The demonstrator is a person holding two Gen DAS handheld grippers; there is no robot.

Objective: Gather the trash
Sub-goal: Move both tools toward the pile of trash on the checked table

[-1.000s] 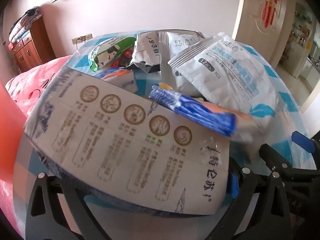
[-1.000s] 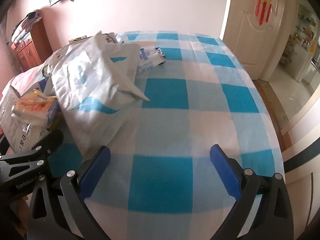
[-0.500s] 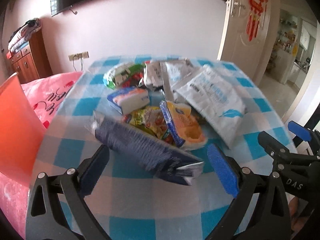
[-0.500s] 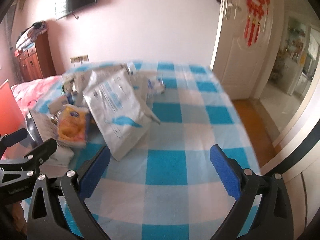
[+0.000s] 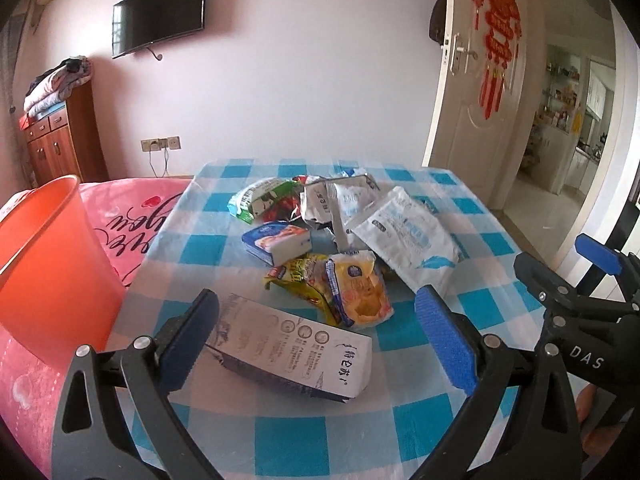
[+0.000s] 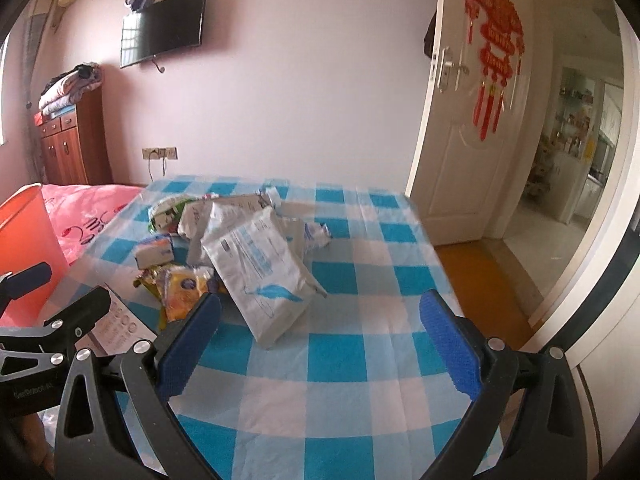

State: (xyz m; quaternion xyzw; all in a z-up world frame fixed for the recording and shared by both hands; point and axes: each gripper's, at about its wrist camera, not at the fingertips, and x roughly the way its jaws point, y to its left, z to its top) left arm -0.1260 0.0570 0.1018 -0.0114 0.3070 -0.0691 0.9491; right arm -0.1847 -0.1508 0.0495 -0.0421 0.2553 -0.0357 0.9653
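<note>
Zero pieces visibly binned, whole pile still on checkered table | left gripper and right gripper both spread wide, holding nothing | near→far: 1 milk carton, 2 yellow wrappers, 1 blue box, 1 white pouch, crumpled packets behind, count unclear | 1 orange bin left of table, inside hidden.

"DAS" on right claw body; Chinese characters on milk carton, illegible otherwise.
</note>
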